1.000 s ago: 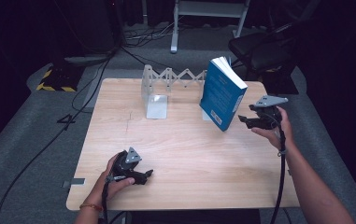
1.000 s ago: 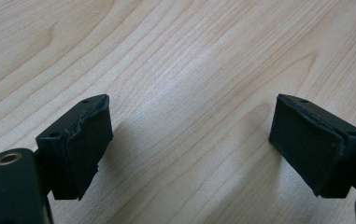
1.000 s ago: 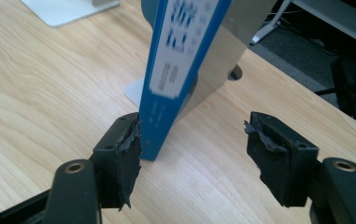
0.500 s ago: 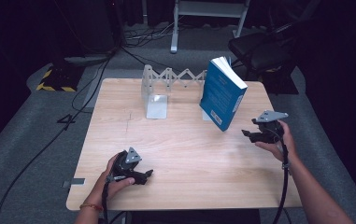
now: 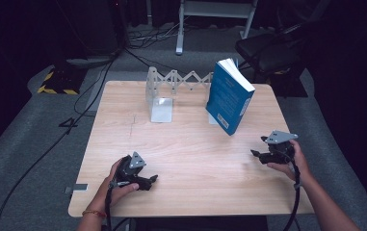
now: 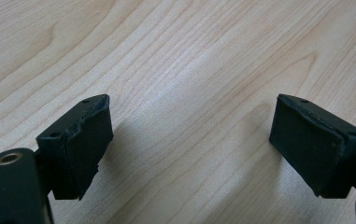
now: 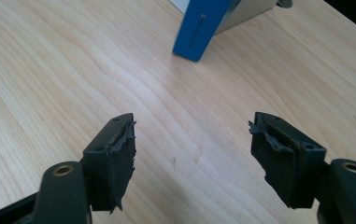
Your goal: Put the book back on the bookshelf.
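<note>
Blue book (image 5: 230, 98) stands tilted at about one o'clock on the wooden table (image 5: 195, 144), leaning back against the metal folding rack (image 5: 171, 84). Right gripper (image 5: 258, 154) sits down at four o'clock, well apart from the book, jaws spread wide with nothing between them; in the right gripper view (image 7: 192, 154) the book's lower corner (image 7: 199, 28) shows up at twelve o'clock, bare wood under the pads. Left gripper (image 5: 153, 179) rests at seven o'clock near the front edge, held in the person's hand, jaws likewise gaping over plain tabletop (image 6: 189, 70) in the left gripper view.
</note>
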Tool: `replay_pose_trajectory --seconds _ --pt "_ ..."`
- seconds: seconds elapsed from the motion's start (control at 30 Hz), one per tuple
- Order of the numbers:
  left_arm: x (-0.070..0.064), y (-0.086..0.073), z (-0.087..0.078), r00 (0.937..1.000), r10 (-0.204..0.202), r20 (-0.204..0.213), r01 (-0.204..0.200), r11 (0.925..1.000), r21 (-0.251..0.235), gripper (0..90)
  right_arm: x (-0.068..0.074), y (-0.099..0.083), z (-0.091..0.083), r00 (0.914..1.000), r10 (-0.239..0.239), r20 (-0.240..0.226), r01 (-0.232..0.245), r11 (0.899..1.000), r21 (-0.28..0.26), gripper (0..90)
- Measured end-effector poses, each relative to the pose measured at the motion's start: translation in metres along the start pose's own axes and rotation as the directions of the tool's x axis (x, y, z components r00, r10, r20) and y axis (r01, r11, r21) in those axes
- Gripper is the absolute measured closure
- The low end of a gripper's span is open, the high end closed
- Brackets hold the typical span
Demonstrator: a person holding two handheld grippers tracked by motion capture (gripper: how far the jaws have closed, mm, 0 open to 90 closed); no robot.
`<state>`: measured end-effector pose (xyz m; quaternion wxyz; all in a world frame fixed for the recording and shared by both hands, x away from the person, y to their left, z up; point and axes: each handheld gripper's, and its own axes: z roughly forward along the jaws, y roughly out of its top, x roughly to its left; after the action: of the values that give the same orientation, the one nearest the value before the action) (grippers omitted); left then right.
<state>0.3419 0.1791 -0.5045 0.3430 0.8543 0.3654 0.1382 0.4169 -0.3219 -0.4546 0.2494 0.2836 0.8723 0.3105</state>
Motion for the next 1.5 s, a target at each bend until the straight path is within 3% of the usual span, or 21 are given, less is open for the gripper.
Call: replay_pose_trajectory --seconds 0.07,0.23,0.5,0.8,1.03,1.5 --pt "0.0 0.0 0.0 1.0 0.0 0.001 0.0 1.0 0.0 13.6 0.001 -0.003 -0.001 1.0 -0.003 0.001 0.003 1.0 0.006 31.5" --pt "0.0 0.0 0.0 1.0 0.0 0.002 0.0 1.0 0.0 13.6 0.008 -0.02 -0.007 0.9985 0.002 -0.055 -0.001 1.0 0.012 31.1" --pt "0.0 0.0 0.0 1.0 -0.001 0.001 0.001 1.0 0.0 13.6 0.018 -0.046 -0.013 0.9971 0.009 -0.076 -0.007 1.0 0.025 30.1" --pt "0.0 0.0 0.0 1.0 0.0 0.0 0.0 1.0 0.0 13.6 0.018 -0.078 -0.027 0.99 0.093 -0.106 -0.093 0.996 0.009 28.1" --pt "0.0 0.0 0.0 1.0 -0.001 -0.008 0.001 1.0 -0.003 13.6 0.014 -0.106 -0.039 0.9664 0.205 -0.155 -0.212 0.977 -0.031 25.2" --pt "-0.001 -0.001 0.0 0.9999 -0.006 -0.014 0.006 1.0 -0.003 13.6 0.014 -0.109 -0.042 0.9646 0.224 -0.138 -0.23 0.973 -0.029 23.4"
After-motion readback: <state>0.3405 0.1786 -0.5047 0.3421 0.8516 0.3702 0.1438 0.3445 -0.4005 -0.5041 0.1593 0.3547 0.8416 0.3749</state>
